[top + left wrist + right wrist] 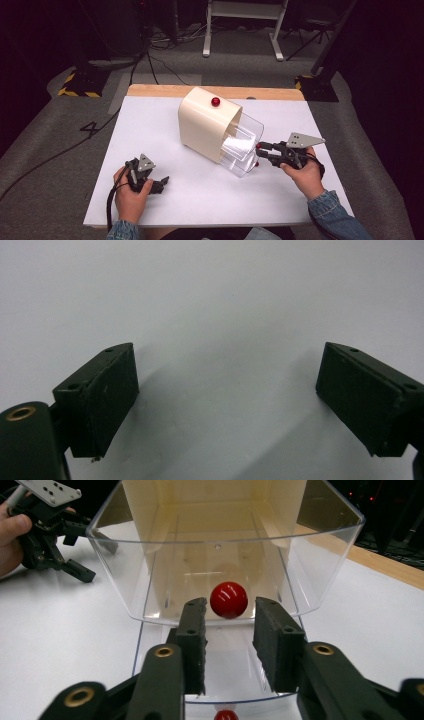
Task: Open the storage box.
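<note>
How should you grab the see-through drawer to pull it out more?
Best bet: pinch the red knob on the front of the upper clear drawer. It is small, round and sticks out, so it fits between the jaws. Come straight at the front, as the right tool already does, jaws open either side of the knob. The smooth curved wall would likely slip.

Left gripper (159,183) low near the table's front left, jaws spread wide, right gripper (260,151) reaching leftward near the right edge, jaws parted narrowly
</note>
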